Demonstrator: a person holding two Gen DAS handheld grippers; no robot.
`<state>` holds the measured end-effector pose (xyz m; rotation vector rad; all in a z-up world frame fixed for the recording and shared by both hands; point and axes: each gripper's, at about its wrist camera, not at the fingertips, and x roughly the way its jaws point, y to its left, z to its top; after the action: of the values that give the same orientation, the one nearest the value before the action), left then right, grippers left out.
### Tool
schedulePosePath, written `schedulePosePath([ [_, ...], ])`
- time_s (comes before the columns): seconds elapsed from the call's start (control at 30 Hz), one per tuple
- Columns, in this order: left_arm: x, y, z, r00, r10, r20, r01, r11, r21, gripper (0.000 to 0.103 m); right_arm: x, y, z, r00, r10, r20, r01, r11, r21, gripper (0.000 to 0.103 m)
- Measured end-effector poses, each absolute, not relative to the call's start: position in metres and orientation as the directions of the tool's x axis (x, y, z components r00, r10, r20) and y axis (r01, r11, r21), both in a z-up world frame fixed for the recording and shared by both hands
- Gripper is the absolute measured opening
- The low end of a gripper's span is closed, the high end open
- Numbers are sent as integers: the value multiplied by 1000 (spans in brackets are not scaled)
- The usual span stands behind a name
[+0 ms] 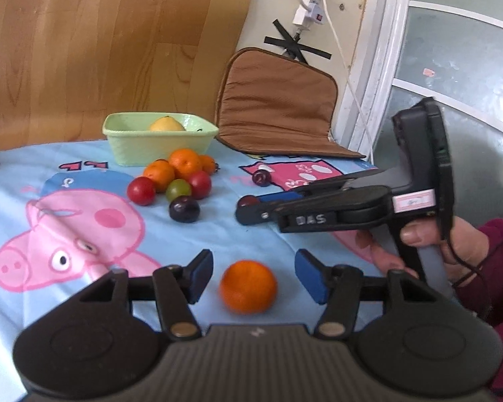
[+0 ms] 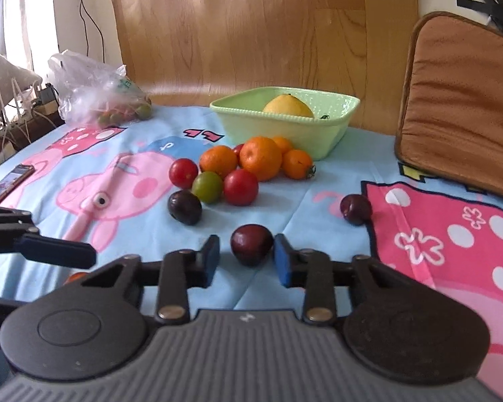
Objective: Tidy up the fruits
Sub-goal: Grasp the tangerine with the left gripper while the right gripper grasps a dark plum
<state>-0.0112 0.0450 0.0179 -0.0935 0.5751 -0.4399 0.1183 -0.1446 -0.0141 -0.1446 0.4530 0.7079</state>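
Table under a cartoon-pig cloth [image 2: 124, 181]. Right gripper [image 2: 246, 256]: fingers straddle a dark plum [image 2: 251, 244]; contact unclear. Left gripper [image 1: 254, 279]: fingers released around an orange [image 1: 248, 286]. Far green tub [image 2: 285, 124] holds a lemon [image 2: 288, 105]. Right gripper reads "DAS".

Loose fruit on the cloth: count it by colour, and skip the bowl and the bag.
Orange: 5
Red: 2, perhaps a third half hidden in the pile
Green: 1
Dark purple: 3
Total: 11 in plain sight
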Motion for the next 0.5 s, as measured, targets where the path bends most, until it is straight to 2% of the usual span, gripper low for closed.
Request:
schedulePosePath([
  [0.2,-11,44,15,751,-410,-517,358,911,-204,55,86,-155,-13,603,662,-445,-742,670,-9,30],
  [0.5,-5,46,10,747,-390,-539,324,921,-217,56,52,-160,-22,567,681,-464,-781,623,-41,30],
])
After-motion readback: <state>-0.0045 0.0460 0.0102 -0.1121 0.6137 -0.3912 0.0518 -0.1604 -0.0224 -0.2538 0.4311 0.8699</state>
